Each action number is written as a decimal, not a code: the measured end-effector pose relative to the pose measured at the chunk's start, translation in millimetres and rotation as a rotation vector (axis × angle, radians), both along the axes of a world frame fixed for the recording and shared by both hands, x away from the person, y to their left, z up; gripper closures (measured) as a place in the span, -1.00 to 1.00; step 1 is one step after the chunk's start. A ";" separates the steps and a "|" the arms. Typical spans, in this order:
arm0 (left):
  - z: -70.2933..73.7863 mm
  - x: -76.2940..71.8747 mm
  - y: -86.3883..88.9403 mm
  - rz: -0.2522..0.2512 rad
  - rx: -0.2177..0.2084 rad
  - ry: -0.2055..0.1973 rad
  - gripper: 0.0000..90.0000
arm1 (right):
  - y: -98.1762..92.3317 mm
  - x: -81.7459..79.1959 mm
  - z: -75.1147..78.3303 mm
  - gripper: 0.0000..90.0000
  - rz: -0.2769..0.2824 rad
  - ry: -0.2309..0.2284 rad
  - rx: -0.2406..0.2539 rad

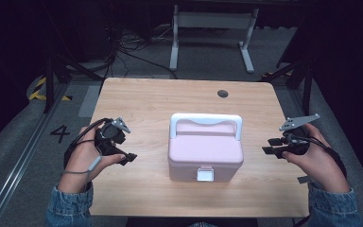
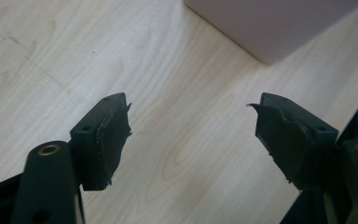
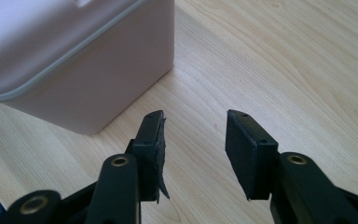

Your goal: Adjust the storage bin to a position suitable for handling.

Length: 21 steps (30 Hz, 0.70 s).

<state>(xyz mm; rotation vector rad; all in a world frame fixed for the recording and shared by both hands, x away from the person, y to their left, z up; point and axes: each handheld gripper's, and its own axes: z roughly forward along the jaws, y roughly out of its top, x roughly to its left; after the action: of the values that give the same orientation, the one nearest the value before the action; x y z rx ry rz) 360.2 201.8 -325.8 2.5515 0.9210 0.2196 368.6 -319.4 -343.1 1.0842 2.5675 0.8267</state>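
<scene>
A pink lidded box (image 1: pixel 205 152) with a white handle (image 1: pixel 205 120) and a white front latch (image 1: pixel 205 174) stands shut in the middle of the wooden table (image 1: pixel 146 99). My left gripper (image 1: pixel 128 158) rests to the box's left, open, with bare tabletop between its jaws (image 2: pixel 191 135); a corner of the pink box (image 2: pixel 270 23) shows beyond it. My right gripper (image 1: pixel 267 145) sits to the box's right, open and holding nothing (image 3: pixel 195 149), and the pink box (image 3: pixel 74 60) stands close ahead on its left.
A round dark hole (image 1: pixel 222 93) marks the table's far side. Beyond the table are a white desk frame (image 1: pixel 212 28), floor cables and dark stands. A floor mark "4" (image 1: pixel 59 133) lies to the left.
</scene>
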 end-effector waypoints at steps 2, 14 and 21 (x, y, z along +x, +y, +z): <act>1.8 -0.1 0.0 0.004 0.013 -0.004 -0.33 | -1.3 -0.7 -0.2 0.29 -0.001 -0.001 -0.004; 25.1 13.5 -16.5 -0.057 -0.155 -0.015 -0.09 | -1.9 -5.7 -1.3 0.24 -0.023 0.008 0.014; 40.3 19.9 -34.6 -0.092 -0.201 -0.054 -0.08 | 1.4 -6.9 -5.8 0.27 0.009 0.029 -0.004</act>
<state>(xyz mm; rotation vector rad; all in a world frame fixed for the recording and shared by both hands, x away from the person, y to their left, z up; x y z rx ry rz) 380.0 167.2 -285.6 2.3836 0.7627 0.1587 361.8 -318.0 -348.9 1.0924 2.5983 0.8132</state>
